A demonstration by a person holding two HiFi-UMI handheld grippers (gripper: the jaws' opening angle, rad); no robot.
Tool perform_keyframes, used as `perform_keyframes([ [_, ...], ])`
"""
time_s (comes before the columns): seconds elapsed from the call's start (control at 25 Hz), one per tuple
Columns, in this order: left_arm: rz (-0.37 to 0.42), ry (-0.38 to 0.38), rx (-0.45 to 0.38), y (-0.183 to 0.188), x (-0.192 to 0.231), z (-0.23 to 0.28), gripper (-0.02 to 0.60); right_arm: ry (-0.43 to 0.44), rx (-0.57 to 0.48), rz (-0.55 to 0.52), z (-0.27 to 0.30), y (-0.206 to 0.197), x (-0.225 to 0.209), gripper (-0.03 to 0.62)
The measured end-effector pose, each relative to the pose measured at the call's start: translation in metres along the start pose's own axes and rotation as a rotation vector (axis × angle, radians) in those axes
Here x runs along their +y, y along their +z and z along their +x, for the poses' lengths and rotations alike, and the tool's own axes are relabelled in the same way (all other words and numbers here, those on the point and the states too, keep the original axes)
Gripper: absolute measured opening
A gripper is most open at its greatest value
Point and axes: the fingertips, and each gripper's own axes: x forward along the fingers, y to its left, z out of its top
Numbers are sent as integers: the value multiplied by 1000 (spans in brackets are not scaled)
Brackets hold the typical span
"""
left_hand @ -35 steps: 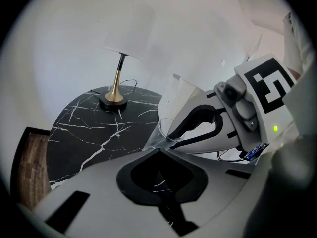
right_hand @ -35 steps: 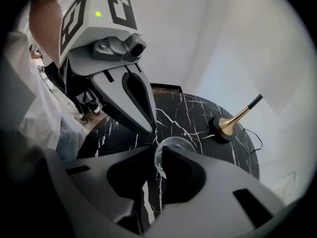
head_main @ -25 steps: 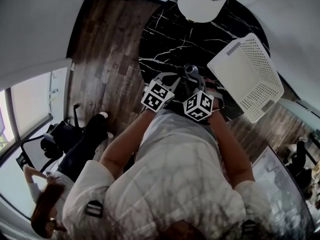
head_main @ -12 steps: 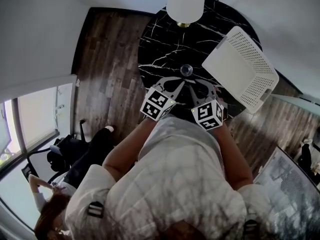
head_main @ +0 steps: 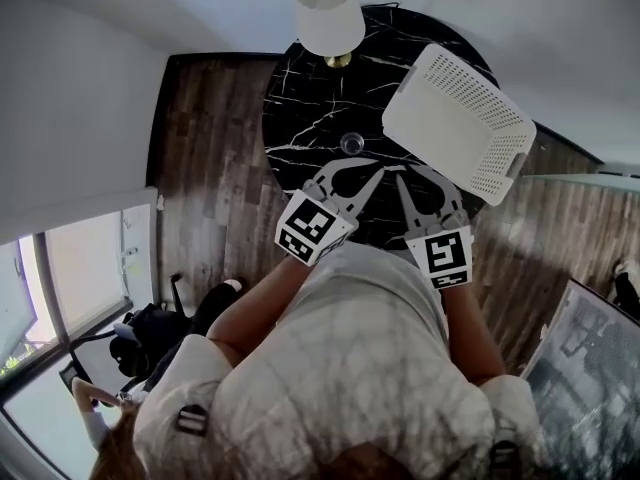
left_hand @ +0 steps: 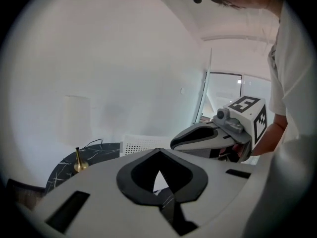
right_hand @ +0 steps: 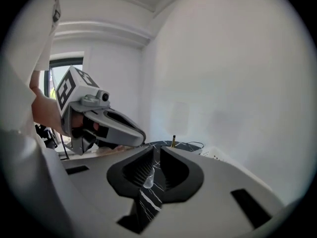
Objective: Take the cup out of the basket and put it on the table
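Right gripper narrowly parted, empty; left gripper pinched together on nothing. Clear cup upright on black marble table, just ahead of both, near white basket; lamp at far rim.

You wear a pale short-sleeved shirt with a fine grid check, filling the lower centre of the head view. 2 black strap buckles sit on it at lower left and lower right. Your left gripper and right gripper have grey shells and black jaw pads, and each carries 1 white cube with black square markers.
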Motion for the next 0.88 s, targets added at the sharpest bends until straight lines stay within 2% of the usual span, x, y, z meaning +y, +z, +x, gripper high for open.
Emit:
perform_keyframes([
  [0.44,93,-128,-78,44,-65,0,6,-97,-146,97,-68,31,-12,23],
  [0.56,113,-146,-95,53,-78,1,6,-118,-208,115,-81,40,-16,18],
  [0.88,132,-165,-106,61,-93,4,6,-126,-236,107,-94,45,-18,12],
])
